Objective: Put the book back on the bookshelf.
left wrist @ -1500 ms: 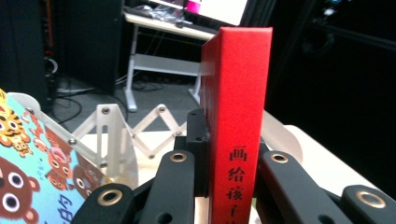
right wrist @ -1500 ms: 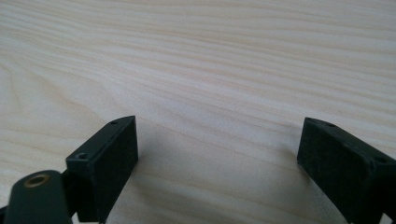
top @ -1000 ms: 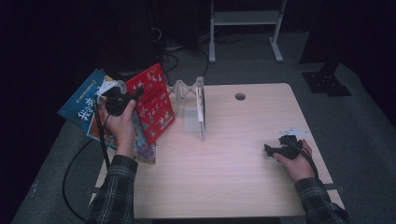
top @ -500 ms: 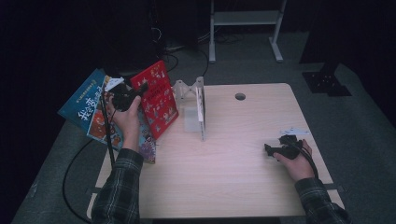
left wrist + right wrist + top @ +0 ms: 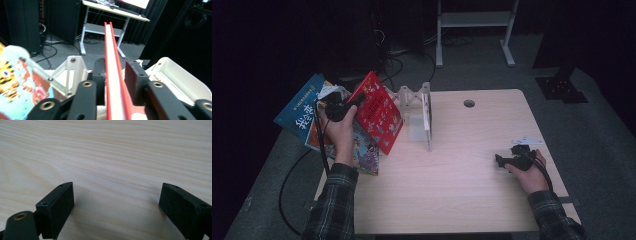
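The left gripper (image 5: 343, 106) hovers at about nine o'clock off the table's (image 5: 462, 190) left edge, with the red book (image 5: 377, 112) standing edge-on between its jaws; in the left gripper view the red book's spine (image 5: 113, 70) runs straight up the middle, the left pad looks to be against it and the right pad (image 5: 135, 82) stands a sliver away, the jaws having just been opening, so the grip is loosened rather than clamped. The red book tilts, its top toward eleven o'clock and its lower corner toward five o'clock, leaning beside the clear folding book stand (image 5: 422, 107) that sits on the table near twelve o'clock. Under and behind the hand lie a blue book (image 5: 299, 112) at ten o'clock and a colourful picture book (image 5: 364, 150) at eight o'clock, overlapping the table's edge. The right gripper (image 5: 507, 161) rests at four o'clock on the table, its jaws spread wide over bare wood with nothing between them.
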`<action>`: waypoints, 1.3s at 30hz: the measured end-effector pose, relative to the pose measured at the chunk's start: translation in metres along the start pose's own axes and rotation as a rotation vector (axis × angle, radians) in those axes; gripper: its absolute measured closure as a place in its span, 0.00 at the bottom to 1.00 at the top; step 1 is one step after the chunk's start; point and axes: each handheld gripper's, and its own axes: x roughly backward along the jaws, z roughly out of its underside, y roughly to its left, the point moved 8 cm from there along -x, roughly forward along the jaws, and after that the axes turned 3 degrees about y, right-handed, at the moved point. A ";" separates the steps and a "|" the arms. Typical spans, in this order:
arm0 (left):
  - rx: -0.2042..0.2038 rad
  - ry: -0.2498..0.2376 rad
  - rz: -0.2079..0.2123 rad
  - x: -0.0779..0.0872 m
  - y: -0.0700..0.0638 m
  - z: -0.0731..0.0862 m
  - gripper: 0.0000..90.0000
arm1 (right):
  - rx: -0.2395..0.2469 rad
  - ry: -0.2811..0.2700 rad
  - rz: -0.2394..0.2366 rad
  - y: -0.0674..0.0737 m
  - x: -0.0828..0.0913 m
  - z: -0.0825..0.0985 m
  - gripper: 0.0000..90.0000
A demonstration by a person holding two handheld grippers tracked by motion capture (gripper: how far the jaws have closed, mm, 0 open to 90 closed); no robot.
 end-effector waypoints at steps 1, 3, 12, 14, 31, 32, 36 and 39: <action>-0.002 0.002 -0.009 0.001 0.002 0.001 0.71 | 0.000 0.000 0.000 0.000 0.000 0.000 0.13; 0.002 0.005 -0.022 0.003 0.005 0.004 0.68 | 0.000 0.000 0.000 0.000 0.000 0.000 0.13; -0.014 0.038 -0.087 0.008 0.007 0.006 0.57 | -0.001 0.000 0.000 0.000 0.000 0.000 0.13; -0.019 0.032 -0.099 0.009 0.008 0.005 0.56 | 0.000 0.000 0.000 0.000 0.000 0.000 0.13; -0.068 0.050 -0.045 0.024 -0.002 -0.003 0.52 | 0.001 -0.001 0.000 0.000 0.000 0.000 0.13; -0.076 0.056 -0.042 0.025 -0.003 -0.002 0.51 | 0.000 0.000 0.000 0.000 0.000 0.000 0.13; -0.085 0.049 -0.036 0.033 -0.007 -0.003 0.49 | 0.001 -0.001 0.000 0.000 0.000 0.000 0.13; -0.104 0.046 -0.026 0.037 -0.013 -0.003 0.48 | 0.000 0.000 0.000 0.000 0.000 0.000 0.13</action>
